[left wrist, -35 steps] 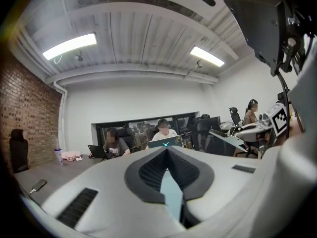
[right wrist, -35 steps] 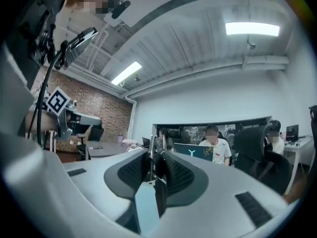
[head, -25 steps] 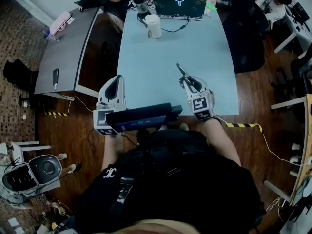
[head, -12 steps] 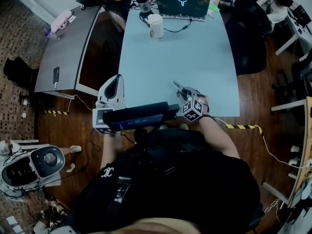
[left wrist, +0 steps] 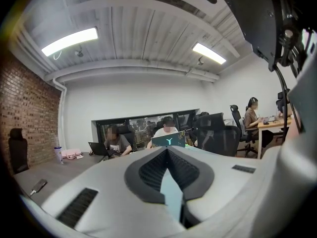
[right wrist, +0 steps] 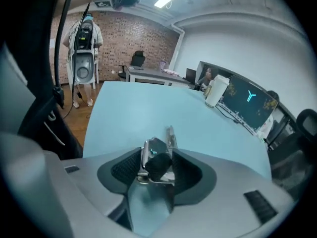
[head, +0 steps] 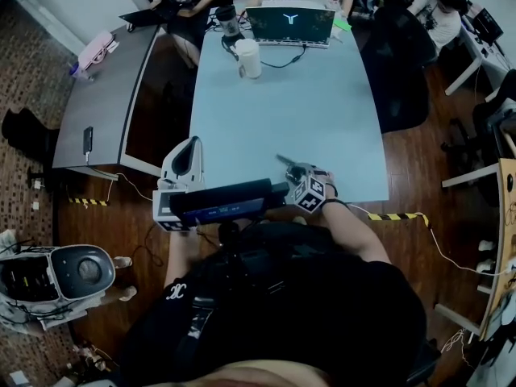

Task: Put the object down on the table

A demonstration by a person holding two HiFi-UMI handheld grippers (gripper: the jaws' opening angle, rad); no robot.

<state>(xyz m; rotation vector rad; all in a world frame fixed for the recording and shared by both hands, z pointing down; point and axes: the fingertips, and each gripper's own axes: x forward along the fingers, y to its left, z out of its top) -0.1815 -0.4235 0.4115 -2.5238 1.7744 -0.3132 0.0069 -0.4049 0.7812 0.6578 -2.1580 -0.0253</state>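
Your right claw (right wrist: pixel 157 152) points down at the near edge of the light-blue tabletop (head: pixel 290 95). Its jaws have just been opening and now stand apart. The metal object (right wrist: pixel 154 168), silver with a black part, lies between them. Contact between object and tabletop cannot be confirmed. Your left claw (left wrist: pixel 167 151) is closed and empty, by the tabletop's near-left corner.

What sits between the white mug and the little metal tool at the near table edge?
Nothing. The head view shows only bare blue table between the mug and the metal tool.
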